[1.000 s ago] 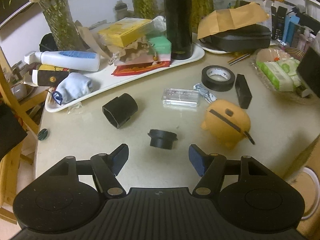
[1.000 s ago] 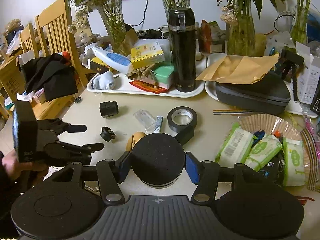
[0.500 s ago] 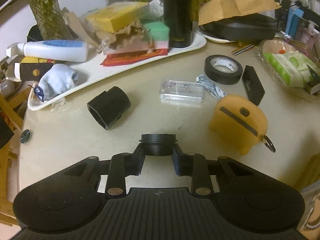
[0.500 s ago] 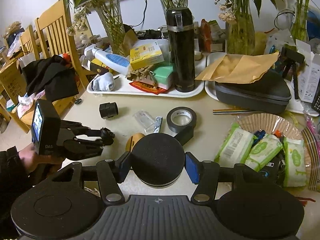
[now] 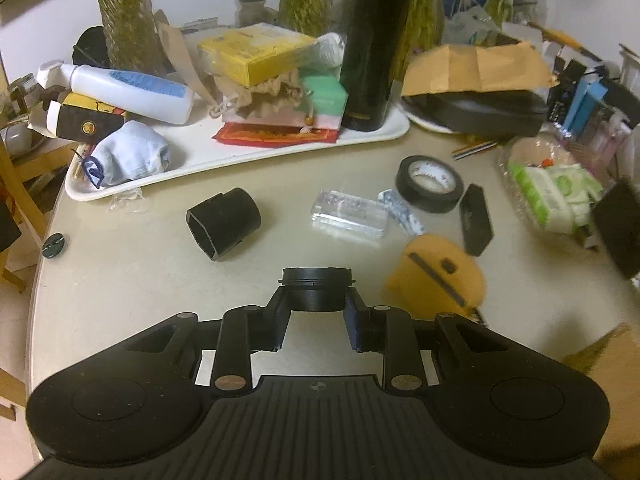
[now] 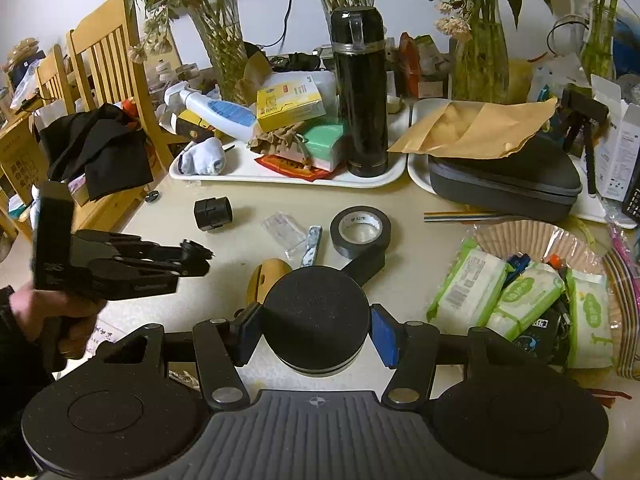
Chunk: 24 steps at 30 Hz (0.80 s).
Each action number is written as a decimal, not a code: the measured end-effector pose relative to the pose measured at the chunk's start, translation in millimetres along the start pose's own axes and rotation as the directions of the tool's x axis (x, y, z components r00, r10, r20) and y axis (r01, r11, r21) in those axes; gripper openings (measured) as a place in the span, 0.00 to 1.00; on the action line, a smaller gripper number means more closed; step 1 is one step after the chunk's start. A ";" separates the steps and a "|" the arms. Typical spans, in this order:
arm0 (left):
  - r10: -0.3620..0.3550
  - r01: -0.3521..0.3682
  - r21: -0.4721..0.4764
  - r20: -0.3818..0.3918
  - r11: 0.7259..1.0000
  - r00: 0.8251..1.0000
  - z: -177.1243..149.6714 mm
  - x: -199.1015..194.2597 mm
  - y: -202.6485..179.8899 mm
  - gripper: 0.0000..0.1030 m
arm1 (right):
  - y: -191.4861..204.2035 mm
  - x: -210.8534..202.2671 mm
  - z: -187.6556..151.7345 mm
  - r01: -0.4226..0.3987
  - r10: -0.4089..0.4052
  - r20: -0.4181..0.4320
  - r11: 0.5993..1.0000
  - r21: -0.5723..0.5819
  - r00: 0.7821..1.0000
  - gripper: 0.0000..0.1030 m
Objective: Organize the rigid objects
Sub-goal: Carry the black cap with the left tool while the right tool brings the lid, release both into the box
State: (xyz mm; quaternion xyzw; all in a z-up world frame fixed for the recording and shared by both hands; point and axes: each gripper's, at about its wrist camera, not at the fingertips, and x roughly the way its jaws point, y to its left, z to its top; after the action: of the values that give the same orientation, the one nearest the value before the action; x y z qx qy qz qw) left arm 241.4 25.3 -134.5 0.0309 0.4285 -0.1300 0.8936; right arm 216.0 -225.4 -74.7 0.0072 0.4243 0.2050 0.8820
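My left gripper [image 5: 316,312] is shut on a small black ring-shaped cap [image 5: 316,288] and holds it above the table; it also shows in the right wrist view [image 6: 192,258] at the left. My right gripper [image 6: 316,332] is shut on a round black puck [image 6: 316,316] with a pale base, held above the table's front. On the table lie a black sleeve part [image 5: 224,224], a clear plastic box [image 5: 350,216], a black tape roll [image 5: 430,184], a black block [image 5: 474,218] and an orange pig-shaped case [image 5: 440,276].
A white tray [image 5: 248,152] at the back holds a black flask [image 5: 374,48], a lotion bottle, boxes and a sock. A second tray with a dark case [image 6: 504,176] stands at the right. A basket of wipes [image 6: 520,296] is at the near right. Wooden chairs [image 6: 108,64] stand left.
My left gripper moved onto the black cap, shut on it and lifted it off the table. My right gripper has kept still with the puck.
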 end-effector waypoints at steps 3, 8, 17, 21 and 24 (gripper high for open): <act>-0.007 0.007 -0.006 0.010 1.000 1.000 0.4 -11.4 -4.1 0.28 | 2.1 2.9 -0.2 0.004 -0.004 -0.006 1.000 -0.002 1.000 0.58; -0.021 0.021 -0.017 0.027 1.000 0.999 2.3 -30.9 -12.7 0.28 | 7.1 5.2 0.2 0.005 -0.005 -0.008 1.000 -0.011 1.000 0.58; -0.034 0.039 -0.079 0.063 0.996 0.997 -4.6 -76.7 -29.1 0.28 | 16.8 -0.1 -3.6 -0.010 0.010 -0.007 1.000 -0.023 1.000 0.58; -0.049 0.056 -0.102 0.070 0.993 0.996 -15.0 -96.1 -34.3 0.28 | 23.2 -6.3 -8.0 -0.029 0.029 -0.006 0.999 -0.026 1.000 0.58; -0.061 0.068 -0.112 0.068 0.991 0.996 -23.8 -107.9 -37.9 0.28 | 29.1 -11.2 -13.9 -0.038 0.038 -0.009 0.999 -0.030 0.999 0.58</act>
State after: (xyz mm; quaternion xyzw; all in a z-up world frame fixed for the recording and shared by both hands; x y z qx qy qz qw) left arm 149.0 14.9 -63.9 -0.0385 0.4070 -0.1348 0.9026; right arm 189.0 -205.1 -69.7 0.0013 0.4246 0.2280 0.8762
